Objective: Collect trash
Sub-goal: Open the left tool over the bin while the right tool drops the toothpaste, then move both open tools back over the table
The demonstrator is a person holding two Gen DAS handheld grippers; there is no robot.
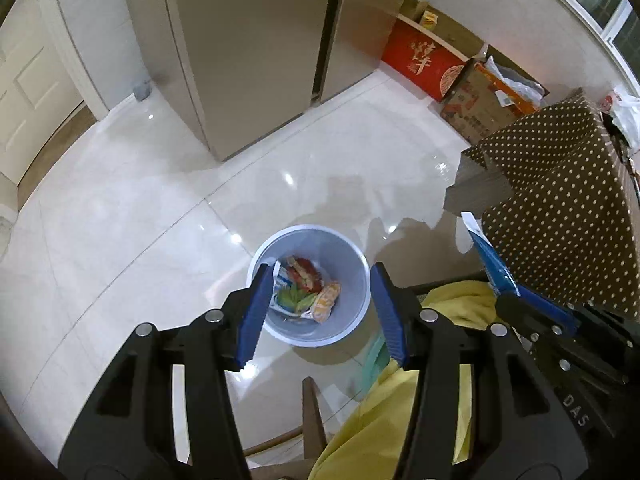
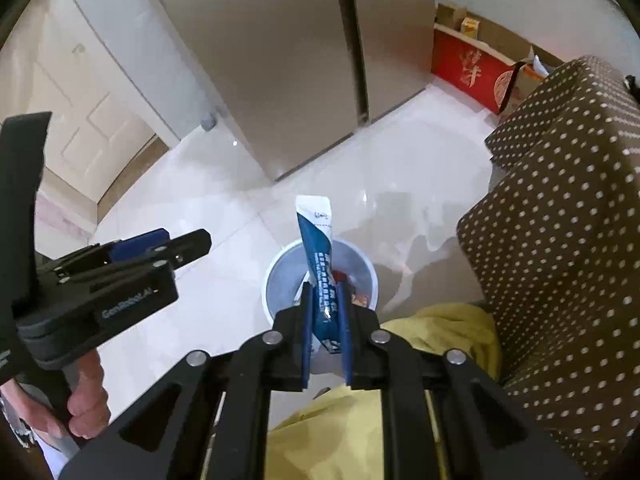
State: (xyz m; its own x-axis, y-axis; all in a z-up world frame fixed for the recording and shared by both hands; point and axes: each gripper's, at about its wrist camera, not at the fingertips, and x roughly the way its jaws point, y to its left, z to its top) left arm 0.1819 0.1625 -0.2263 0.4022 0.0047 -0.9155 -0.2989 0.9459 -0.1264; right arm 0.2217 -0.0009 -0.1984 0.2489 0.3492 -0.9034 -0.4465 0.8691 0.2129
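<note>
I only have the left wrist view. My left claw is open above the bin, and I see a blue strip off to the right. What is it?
Observer: A blue-and-white sachet, clamped upright in the right claw.
Operator: Is it over the bin?
Observer: In the right wrist view it lines up with the grey bin's opening; height unclear.
Operator: Is my left claw in its way?
Observer: No, the left claw sits off to the left of the bin, apart from the sachet.
</note>
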